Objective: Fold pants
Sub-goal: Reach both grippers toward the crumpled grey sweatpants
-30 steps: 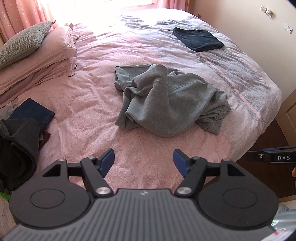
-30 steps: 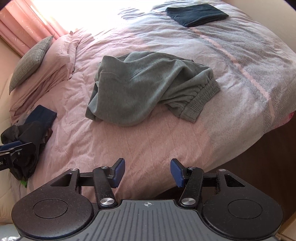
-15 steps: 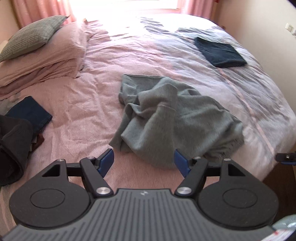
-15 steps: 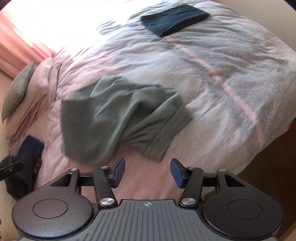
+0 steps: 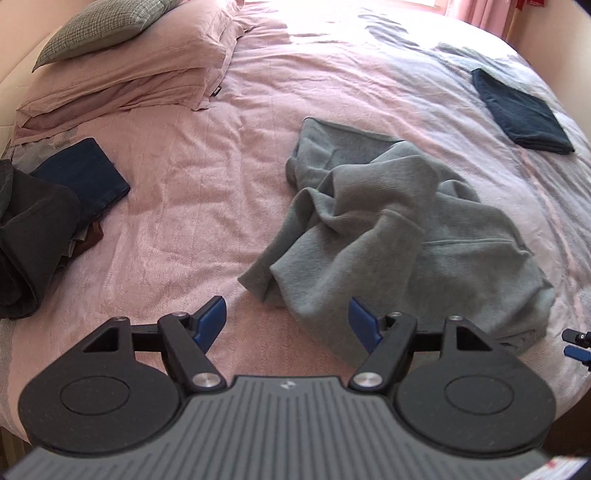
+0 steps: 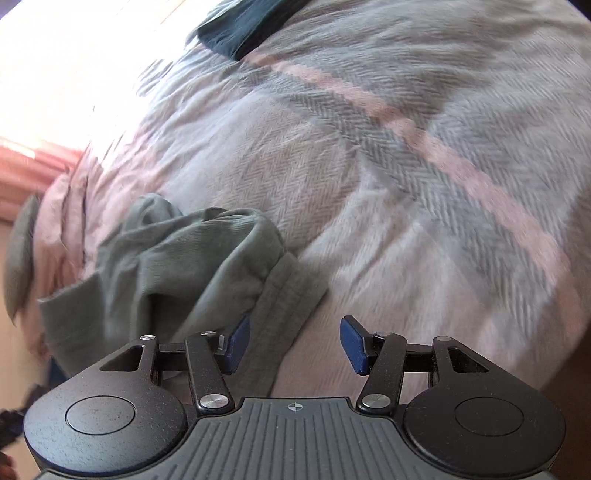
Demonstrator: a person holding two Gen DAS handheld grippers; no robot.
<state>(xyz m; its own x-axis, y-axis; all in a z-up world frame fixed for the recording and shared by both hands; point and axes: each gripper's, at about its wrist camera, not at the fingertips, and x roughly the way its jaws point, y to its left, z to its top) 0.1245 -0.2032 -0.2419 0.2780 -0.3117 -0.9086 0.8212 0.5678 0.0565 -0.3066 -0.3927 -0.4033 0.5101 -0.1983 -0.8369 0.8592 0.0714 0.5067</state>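
Crumpled grey sweatpants (image 5: 399, 229) lie in a heap on the pink bed (image 5: 207, 192). My left gripper (image 5: 288, 319) hovers open just short of the heap's near edge, with a fold of grey cloth between and beyond its blue pads (image 5: 210, 317). In the right wrist view the ribbed waistband end of the grey pants (image 6: 207, 280) lies at lower left. My right gripper (image 6: 294, 345) is open right at that end, its left pad over the cloth and nothing clamped. The right gripper's tip (image 5: 576, 341) shows at the left wrist view's right edge.
A folded navy garment (image 5: 521, 110) lies far right on the bed. Another folded dark blue item (image 5: 83, 177) and a dark pile of clothes (image 5: 29, 236) sit at the left. Pink pillows (image 5: 122, 74) with a grey cushion (image 5: 99, 29) are stacked at the back left.
Both grippers have moved in close over the bed toward the grey pants. The right one dropped down to the waistband end. Both stayed open.
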